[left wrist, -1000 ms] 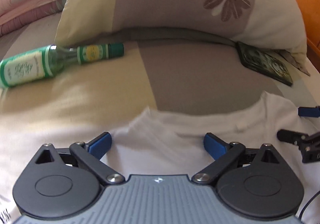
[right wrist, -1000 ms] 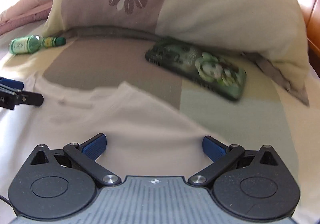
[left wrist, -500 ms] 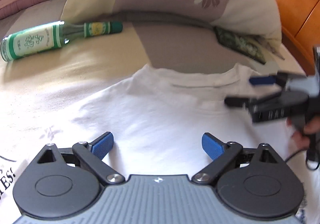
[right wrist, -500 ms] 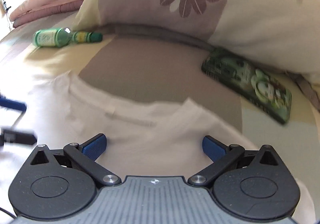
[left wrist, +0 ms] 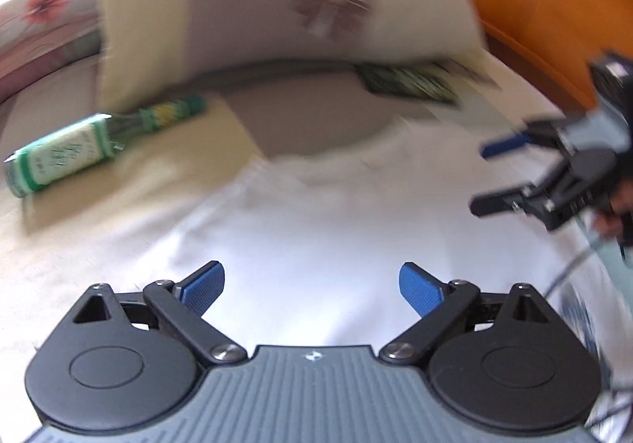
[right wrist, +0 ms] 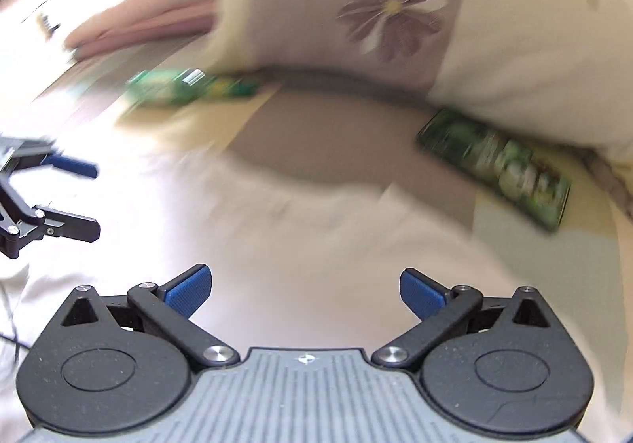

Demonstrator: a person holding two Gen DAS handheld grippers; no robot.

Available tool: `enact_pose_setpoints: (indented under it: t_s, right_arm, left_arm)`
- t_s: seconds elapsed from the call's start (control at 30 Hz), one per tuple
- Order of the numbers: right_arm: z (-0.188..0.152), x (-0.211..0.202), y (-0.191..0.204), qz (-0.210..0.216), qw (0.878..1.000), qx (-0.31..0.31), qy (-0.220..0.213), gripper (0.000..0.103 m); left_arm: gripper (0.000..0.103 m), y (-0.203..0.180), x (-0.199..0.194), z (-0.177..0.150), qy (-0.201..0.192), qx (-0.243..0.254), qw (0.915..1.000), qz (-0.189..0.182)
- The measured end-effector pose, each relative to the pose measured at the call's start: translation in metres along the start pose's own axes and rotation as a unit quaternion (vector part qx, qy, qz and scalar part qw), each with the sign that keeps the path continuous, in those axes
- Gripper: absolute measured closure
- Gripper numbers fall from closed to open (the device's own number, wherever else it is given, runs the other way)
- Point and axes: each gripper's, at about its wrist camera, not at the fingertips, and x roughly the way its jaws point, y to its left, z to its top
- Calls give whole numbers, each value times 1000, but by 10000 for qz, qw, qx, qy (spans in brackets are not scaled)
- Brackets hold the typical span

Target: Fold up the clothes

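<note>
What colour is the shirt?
White shirt; clearest in the left wrist view.

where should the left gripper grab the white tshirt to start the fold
Probably the shoulder edge of the white t-shirt, left of the collar, approached from the bottle side. The shirt lies flat, so only its edge offers something to pinch. The left gripper is open.

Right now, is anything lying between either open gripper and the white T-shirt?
Nothing visible: the white T-shirt lies directly below the left gripper and right gripper. The green glass bottle lies beyond the shirt.
</note>
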Motion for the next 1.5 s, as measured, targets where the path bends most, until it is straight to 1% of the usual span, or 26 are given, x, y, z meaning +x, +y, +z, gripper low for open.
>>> enact_pose_setpoints:
  t_s: [0.07,0.1,0.13,0.17,0.23,0.27,0.3,0.33,0.37,0.43,0.5,0.53,0.57,0.67,0.77,0.83,0.87,0.93,0.97,1.03,1.1,1.17,1.2,1.3,1.4,1.5]
  right_arm:
    - [-25,-9,12,230,9991,-299,205,0]
    - [-35,-11,18,303,9981,-453,304,0]
    - [-43,-12,22,341,9970,-577,399,0]
    - [-50,-11,24,324,9961,-654,486,0]
    - [-61,-9,25,259,9942,-826,632,0]
    - [-65,-10,22,165,9933,-946,647,0]
    - [-68,-11,19,70,9921,-1056,667,0]
    - [-70,-12,13,-11,9915,-1095,695,0]
    - [-72,-14,5,-67,9918,-1054,724,0]
    - [-74,-18,-11,-190,9930,-835,818,0]
    - [-73,-23,-20,-362,9935,-547,928,0]
    - [-70,-24,-22,-409,9942,-402,914,0]
    - [-67,-27,-22,-398,9954,-261,830,0]
    - [-58,-28,-12,-264,9980,-98,563,0]
    - [-52,-10,-4,-84,9986,125,505,0]
    - [-53,2,-4,-164,9984,254,469,0]
    - [-53,3,-4,-262,9987,246,359,0]
    - [-52,9,-7,-491,9984,149,230,0]
    - [-49,11,-9,-597,9979,142,202,0]
    - [-40,16,-16,-759,9964,321,193,0]
    - [-31,20,-22,-921,9943,501,184,0]
    - [-24,20,-27,-1038,9919,717,176,0]
    - [-27,11,-24,-971,9912,893,137,0]
    - [-52,-27,-7,-749,9897,1219,-29,0]
    - [-86,-45,15,-789,9904,1127,113,0]
    - [-114,-45,33,-829,9934,690,378,0]
  left_arm:
    - [9,-20,-1,-19,175,492,9984,-201]
    - [9,-24,3,-28,316,563,9976,-256]
    - [9,-26,8,-35,454,577,9969,-298]
    - [9,-21,14,-42,577,418,9971,-262]
    - [10,-4,20,-57,735,172,9971,59]
    - [10,6,17,-64,705,118,9974,132]
    - [10,14,10,-71,689,144,9975,57]
    - [9,18,5,-76,787,240,9965,126]
    - [7,22,1,-81,973,255,9944,320]
    - [7,33,-8,-88,1174,106,9924,354]
    - [10,32,-12,-84,1244,128,9909,504]
    - [11,29,-14,-79,1223,128,9907,580]
    - [11,26,-15,-74,1090,88,9925,551]
    - [9,15,-8,-53,592,-111,9976,330]
    - [9,25,17,-38,430,-585,9972,202]
    - [9,38,32,-38,376,-870,9949,358]
    - [9,44,36,-38,315,-950,9938,478]
    - [8,53,37,-33,216,-1014,9915,785]
    - [8,60,39,-31,211,-1128,9883,1002]
    - [9,73,42,-27,164,-1374,9832,1189]
    - [11,72,39,-20,194,-1458,9811,1261]
    - [11,61,27,-13,98,-1367,9833,1200]
    - [10,52,19,-11,8,-1256,9855,1143]
    - [10,21,-3,-11,-149,-931,9904,1011]
    - [10,-13,-12,-24,-149,-703,9929,947]
    - [10,-50,-4,-46,-20,90,9956,934]
